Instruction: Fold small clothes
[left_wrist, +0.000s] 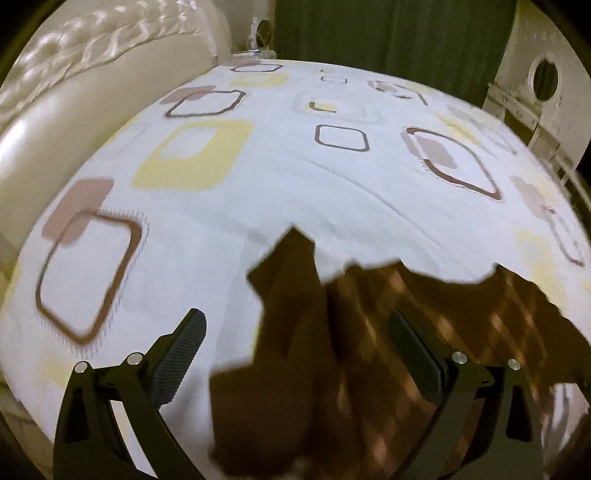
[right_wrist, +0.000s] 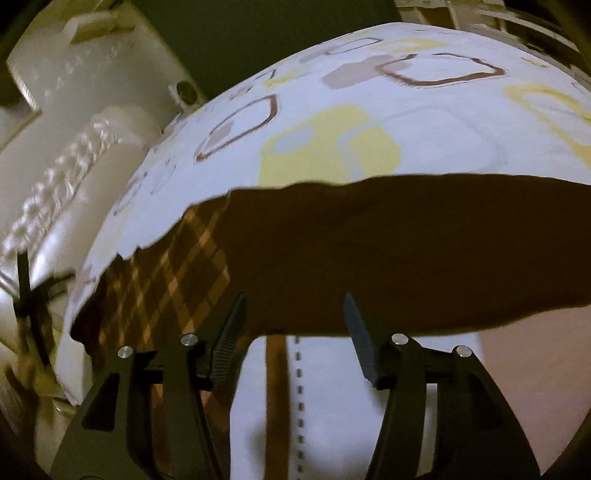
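Observation:
A small dark brown garment with an orange plaid part lies crumpled on the bed sheet, at the near right of the left wrist view. My left gripper is open above its left part, with a plain brown flap between the fingers. In the right wrist view the garment spreads across the middle, plain brown on the right, plaid on the left. My right gripper is open at its near edge, holding nothing.
The sheet is white with yellow and brown squares. A cream tufted headboard stands to the left. A green curtain and a white cabinet are behind the bed. A white cloth with a dashed seam lies under the right gripper.

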